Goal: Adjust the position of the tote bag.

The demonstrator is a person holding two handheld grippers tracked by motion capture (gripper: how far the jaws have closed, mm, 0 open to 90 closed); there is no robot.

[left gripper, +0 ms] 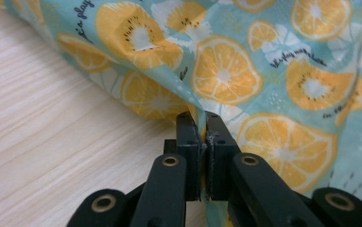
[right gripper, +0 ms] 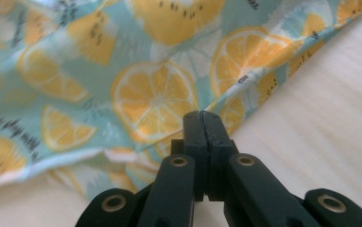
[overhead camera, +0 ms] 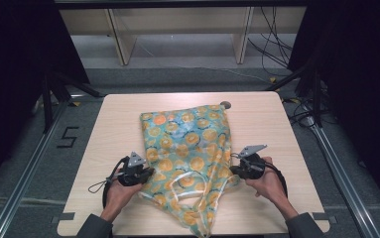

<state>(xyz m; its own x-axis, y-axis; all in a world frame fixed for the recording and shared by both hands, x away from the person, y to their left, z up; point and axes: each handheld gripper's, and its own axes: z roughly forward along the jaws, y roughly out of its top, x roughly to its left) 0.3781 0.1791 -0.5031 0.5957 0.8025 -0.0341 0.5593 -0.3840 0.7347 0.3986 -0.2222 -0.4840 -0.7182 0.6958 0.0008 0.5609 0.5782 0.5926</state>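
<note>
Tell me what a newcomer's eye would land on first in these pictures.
First comes the teal cloth printed with orange slices, spread crumpled over the middle of the pale wooden table. Next, the two black tongs at its near edges: the left tongs are shut on a fold of the cloth's side, and the right tongs are closed at its opposite edge.

Left tongs (left gripper: 201, 124), right tongs (right gripper: 202, 122) — both clamped

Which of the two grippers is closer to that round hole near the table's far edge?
The right. The right gripper pinches the bag's right edge, below the hole; the left gripper grips the bag's left edge, farther across.
</note>
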